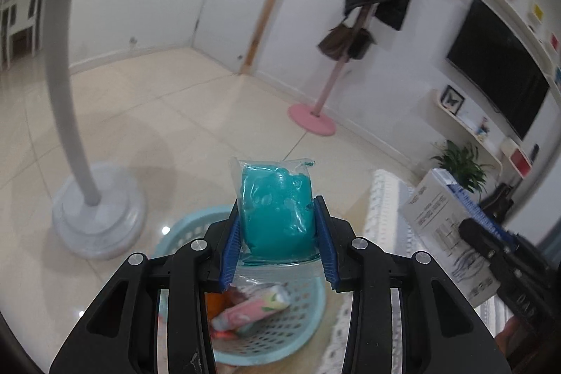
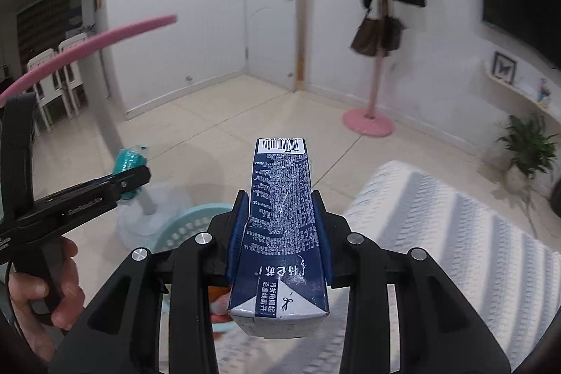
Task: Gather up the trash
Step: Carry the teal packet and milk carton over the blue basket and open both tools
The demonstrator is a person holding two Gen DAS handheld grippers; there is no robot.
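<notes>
- Living-room tile floor fills the background, with a light blue basket (image 1: pixel 273 332) at the lower centre of the left wrist view, already holding wrappers.
- Our left gripper (image 1: pixel 278 244) is clamped on a teal gel pouch (image 1: pixel 277 209), hovering right above the basket, so it looks closer to dropping.
- Our right gripper (image 2: pixel 278 233) squeezes a navy milk carton (image 2: pixel 280 233), long axis pointing forward; the basket (image 2: pixel 189 226) sits lower left of it.
</notes>
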